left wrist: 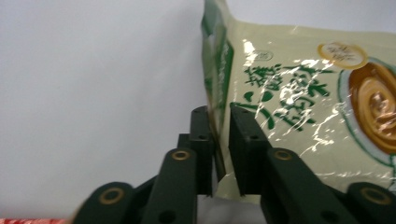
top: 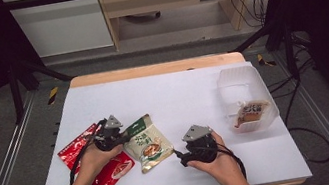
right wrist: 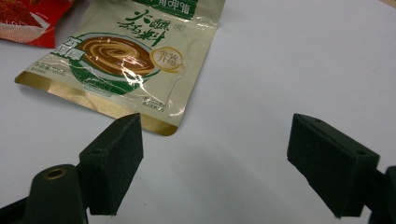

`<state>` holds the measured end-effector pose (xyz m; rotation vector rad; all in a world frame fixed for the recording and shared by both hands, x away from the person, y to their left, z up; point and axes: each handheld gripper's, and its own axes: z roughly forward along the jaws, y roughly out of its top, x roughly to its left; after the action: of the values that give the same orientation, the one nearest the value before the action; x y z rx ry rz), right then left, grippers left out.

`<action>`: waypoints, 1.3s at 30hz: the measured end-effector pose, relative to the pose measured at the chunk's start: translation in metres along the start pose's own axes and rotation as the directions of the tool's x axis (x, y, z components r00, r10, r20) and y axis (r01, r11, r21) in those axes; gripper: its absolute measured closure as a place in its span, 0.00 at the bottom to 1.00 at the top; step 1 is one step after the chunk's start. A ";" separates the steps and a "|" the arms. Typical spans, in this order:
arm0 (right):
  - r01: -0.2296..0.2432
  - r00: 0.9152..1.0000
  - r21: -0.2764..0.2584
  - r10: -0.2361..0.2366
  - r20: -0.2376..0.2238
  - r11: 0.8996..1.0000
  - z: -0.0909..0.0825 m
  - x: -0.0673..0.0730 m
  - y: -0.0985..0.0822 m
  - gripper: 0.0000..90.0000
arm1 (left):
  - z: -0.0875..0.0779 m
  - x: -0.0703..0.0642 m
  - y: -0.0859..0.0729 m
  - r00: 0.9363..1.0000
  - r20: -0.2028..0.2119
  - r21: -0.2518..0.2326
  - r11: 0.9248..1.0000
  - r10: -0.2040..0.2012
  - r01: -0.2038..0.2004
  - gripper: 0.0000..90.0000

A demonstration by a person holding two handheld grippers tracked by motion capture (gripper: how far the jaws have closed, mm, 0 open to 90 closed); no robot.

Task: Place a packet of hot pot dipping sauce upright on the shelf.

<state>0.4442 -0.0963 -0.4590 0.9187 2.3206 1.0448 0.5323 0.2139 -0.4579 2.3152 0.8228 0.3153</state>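
Green Chinese characters, "火锅蘸料" as far as legible, printed large across the cream sauce packet [right wrist: 123,51], upper left of the right gripper view. Same characters, seen sideways, at right of the left gripper view [left wrist: 299,93]. Small gold round badge [right wrist: 167,59] beside the bowl picture, characters too small to read. White print on the red packet [top: 110,175], lower left of the high view, illegible.
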 end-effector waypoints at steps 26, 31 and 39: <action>0.041 0.998 0.023 -0.042 0.039 0.999 -0.006 -0.009 -0.002 0.12 | -0.014 -0.007 0.004 1.000 0.009 -0.075 0.997 0.028 -0.027 1.00; 0.053 0.997 0.023 -0.054 0.057 0.998 -0.007 -0.010 -0.002 0.12 | -0.019 -0.008 0.006 0.999 0.013 -0.092 0.995 0.033 -0.032 1.00; 0.065 0.996 0.051 -0.068 0.058 0.997 -0.007 -0.013 -0.002 0.11 | -0.028 -0.014 0.008 0.999 0.016 -0.121 0.992 0.049 -0.047 1.00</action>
<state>0.4484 -0.1102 -0.4551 0.8729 2.3201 0.9244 0.5139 0.2144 -0.4310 2.2242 0.7201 0.3542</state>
